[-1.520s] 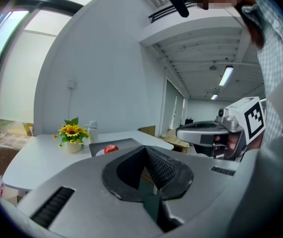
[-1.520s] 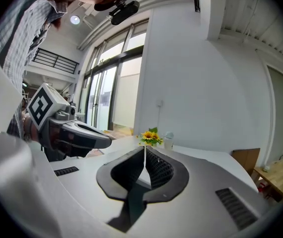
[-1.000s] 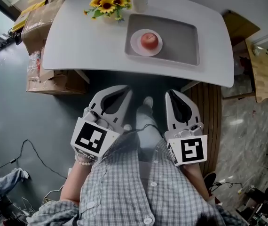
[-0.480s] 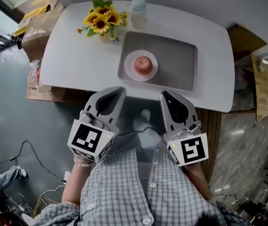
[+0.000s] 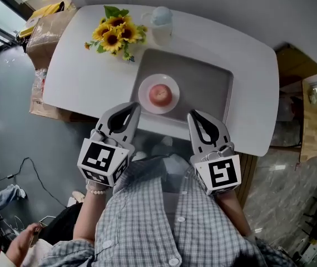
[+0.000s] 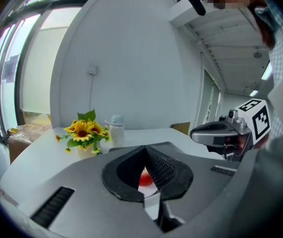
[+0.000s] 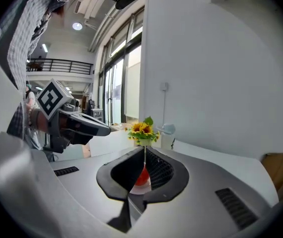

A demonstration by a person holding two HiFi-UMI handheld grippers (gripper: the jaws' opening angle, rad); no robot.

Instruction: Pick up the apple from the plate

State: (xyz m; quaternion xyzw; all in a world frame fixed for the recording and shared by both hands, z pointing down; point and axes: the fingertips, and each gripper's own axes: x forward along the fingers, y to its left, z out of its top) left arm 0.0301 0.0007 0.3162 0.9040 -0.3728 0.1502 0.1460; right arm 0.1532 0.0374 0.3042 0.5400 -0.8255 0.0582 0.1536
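Drawn in toward the table [image 5: 75, 77] over the last second: apple [image 5: 159, 94] now lower in the frame, just above both claw tips, no longer well up near the top edge. Tip of the left claw [image 5: 129, 107] over the table's near edge, just below and left of the plate [image 5: 143, 98]; right claw [image 5: 195, 115] about level with it, at the lower edge of the grey tray [image 5: 206, 85]. Both closed and empty, pads pressed together in each gripper view, apple only glimpsed beyond them. Reads as an approach well under way, with no grasp begun; probably calls for parting one claw's jaws before closing the last gap.

As for the apple: red, round, with a paler blush on top, resting in the middle of the small white plate at the left end of the tray, near the centre of the frame. Untouched and uncrowded, with sunflowers [image 5: 112, 33] and a pale bottle [image 5: 161, 20] set well back toward the upper left.
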